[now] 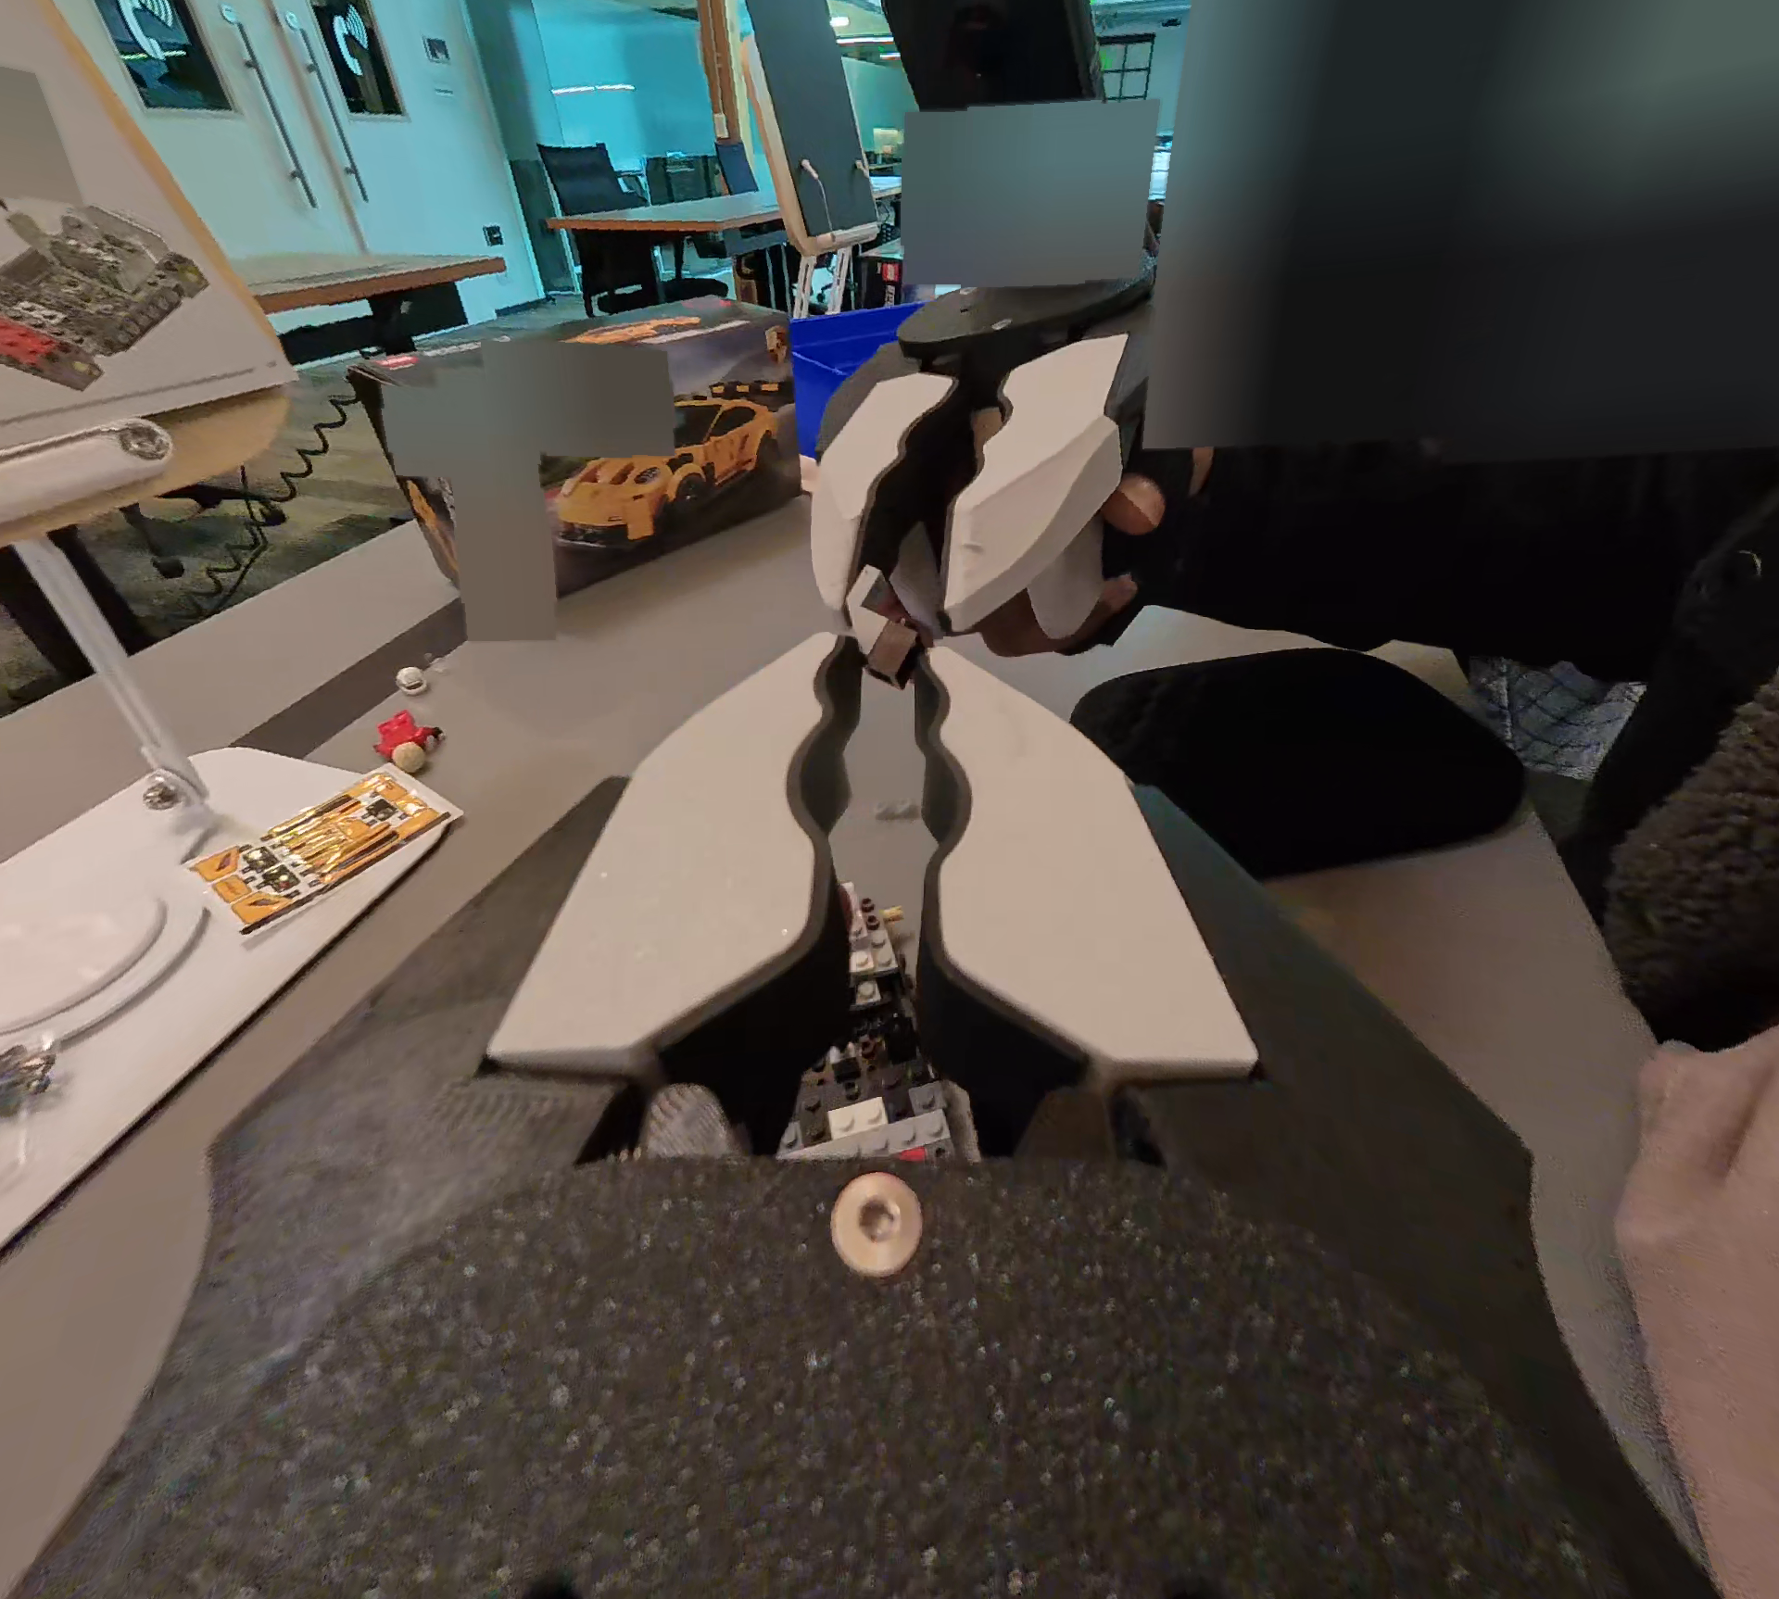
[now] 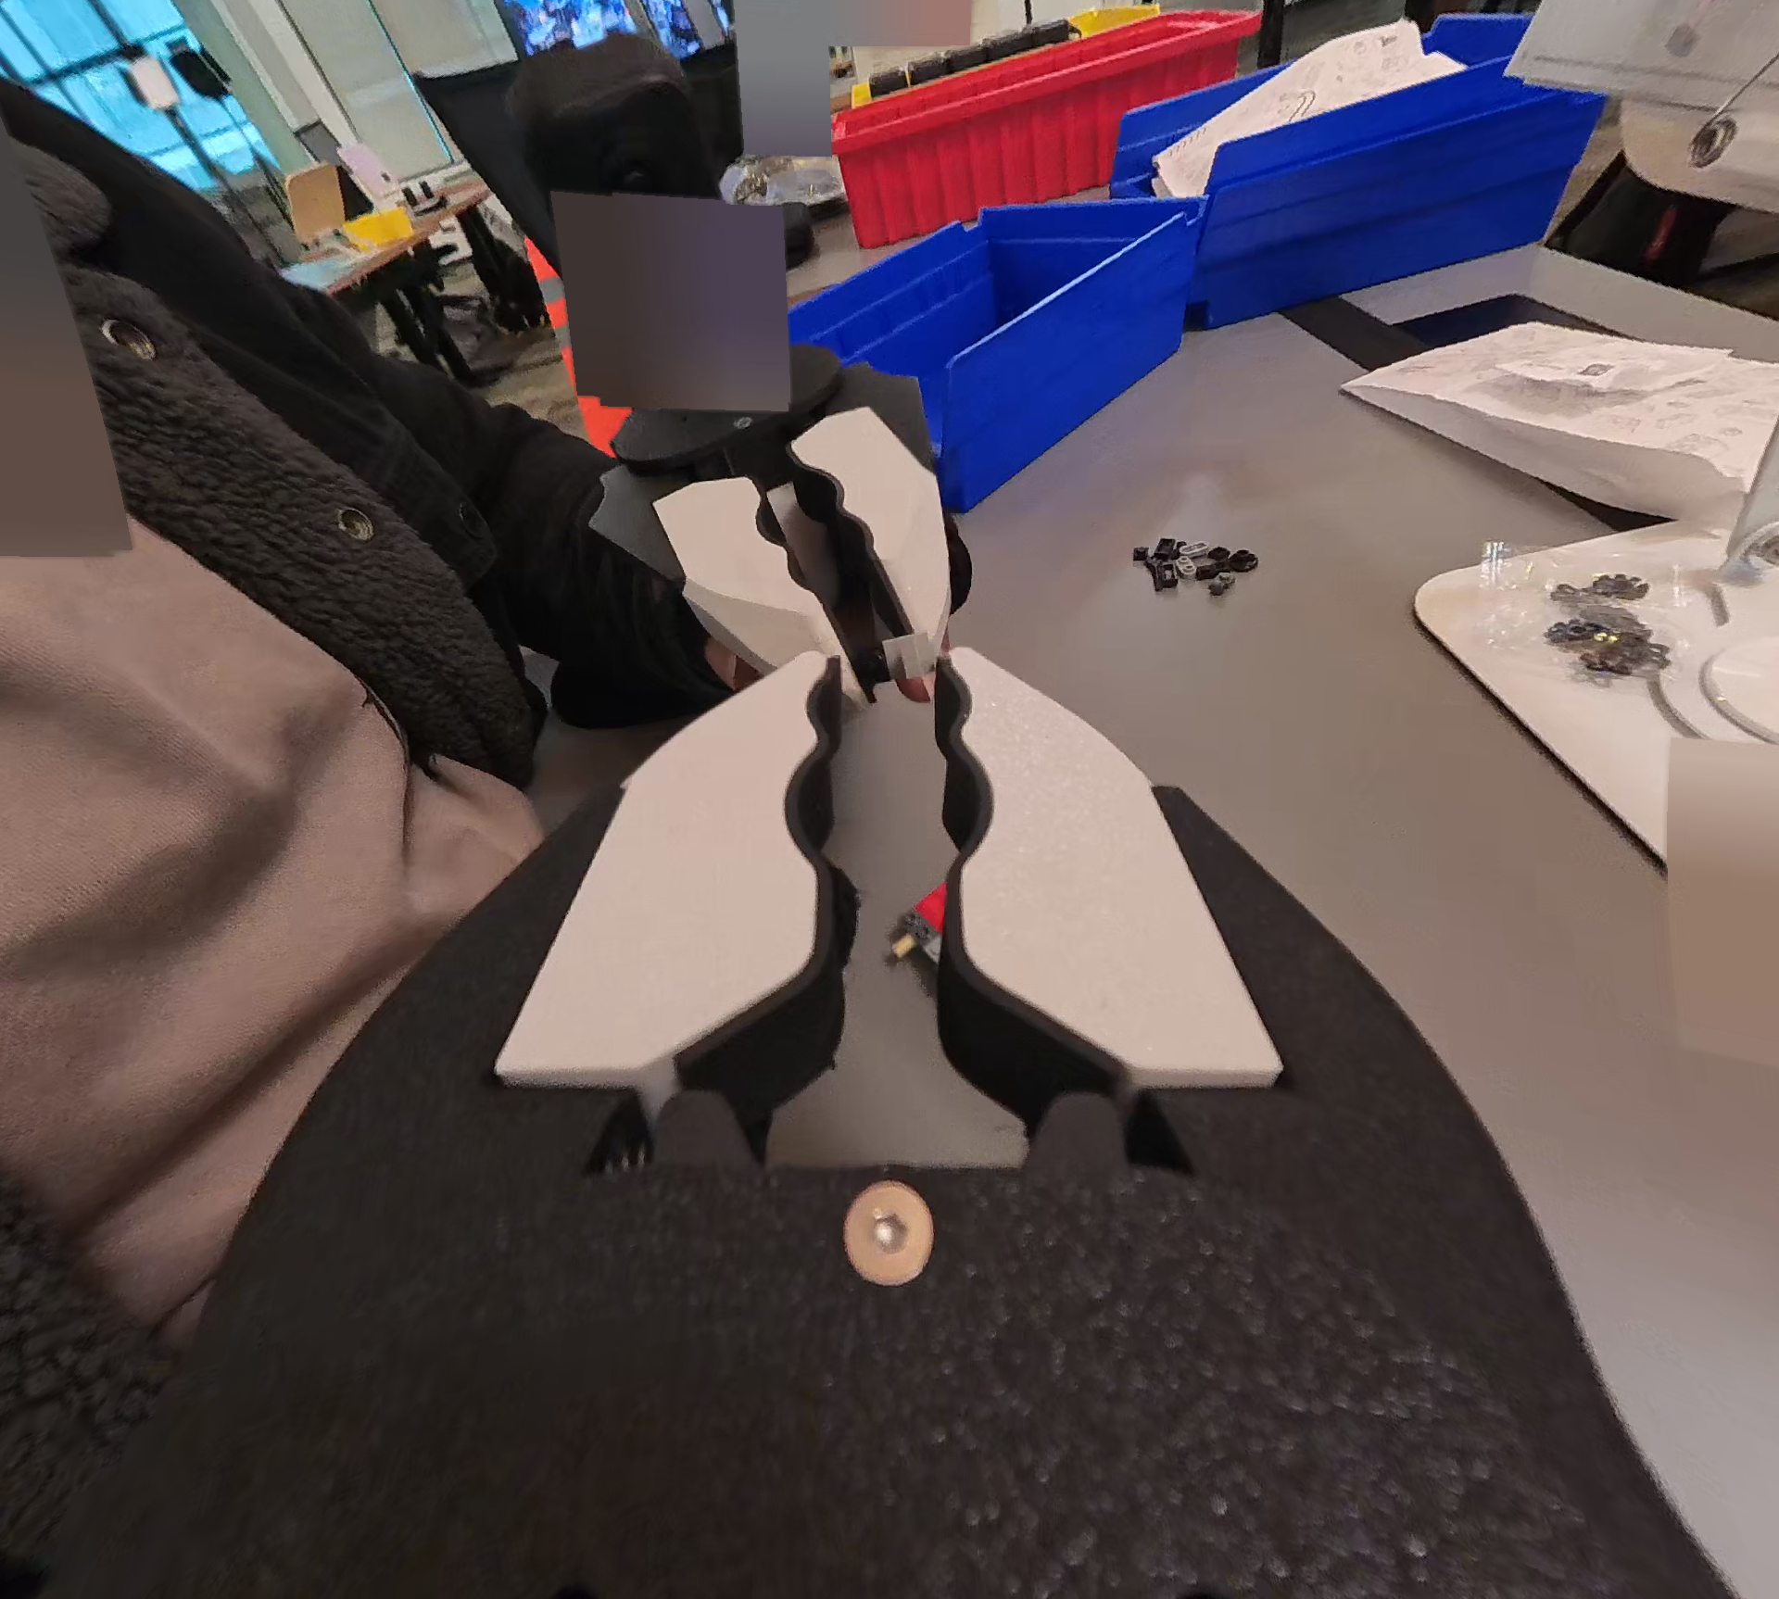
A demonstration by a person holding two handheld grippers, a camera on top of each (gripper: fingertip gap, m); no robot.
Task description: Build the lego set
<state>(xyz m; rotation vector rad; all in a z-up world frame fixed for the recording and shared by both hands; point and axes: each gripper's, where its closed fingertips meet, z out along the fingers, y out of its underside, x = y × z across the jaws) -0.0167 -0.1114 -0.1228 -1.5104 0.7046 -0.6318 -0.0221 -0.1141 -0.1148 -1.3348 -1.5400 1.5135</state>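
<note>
My two grippers meet tip to tip above the grey table [image 2: 1300, 735]. My left gripper [image 2: 890, 667] is clamped on a small grey-and-black brick [image 2: 903, 656], while my right gripper [image 2: 884, 672] stands with its fingers apart just beside it. The part-built lego model [image 1: 871, 1062] lies on the table beneath my left gripper [image 1: 878, 658], and loose dark pieces [image 2: 1194, 566] lie towards the white tray [image 2: 1502, 667] at the right edge.

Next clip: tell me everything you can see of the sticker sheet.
The sticker sheet is a small, glossy rectangle printed with yellow, black and white decal shapes. It lies flat, turned diagonally, on the white base plate of the booklet stand, with its far corner near the plate's edge, just beside the foot of the stand's clear post. Nothing rests on it.
</note>
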